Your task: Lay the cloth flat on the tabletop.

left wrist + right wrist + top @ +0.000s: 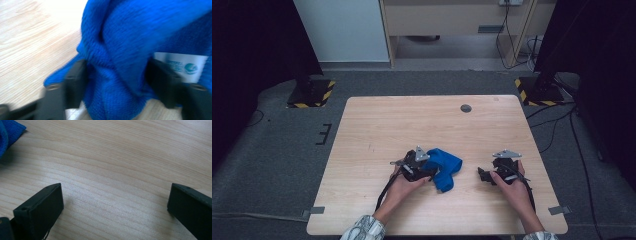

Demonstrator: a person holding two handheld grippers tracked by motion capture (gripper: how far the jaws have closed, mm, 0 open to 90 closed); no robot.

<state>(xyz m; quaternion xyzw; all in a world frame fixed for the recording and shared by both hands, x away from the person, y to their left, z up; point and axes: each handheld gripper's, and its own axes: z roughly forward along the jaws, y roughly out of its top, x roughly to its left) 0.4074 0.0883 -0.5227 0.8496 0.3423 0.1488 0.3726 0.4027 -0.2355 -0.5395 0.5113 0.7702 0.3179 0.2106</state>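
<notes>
— One blue knitted cloth lies crumpled on the counter, with two grippers and two hands beside it. One dark round spot sits on the wood well beyond the cloth.

— How are the hands posed?

— Both forearms reach forward from the near edge. The left gripper points sideways at the cloth; the right gripper is low over the counter, apart from the cloth, pointing toward it.

— And the cloth against the fingers?

— A bunched fold of the cloth sits between the left fingers. They are spread, flanking the fold; whether they press it I cannot tell. A white label on the cloth shows by one of the two fingers.

— The right one?

— Its fingers are wide apart over bare wood, with a cloth corner off to one side.
</notes>
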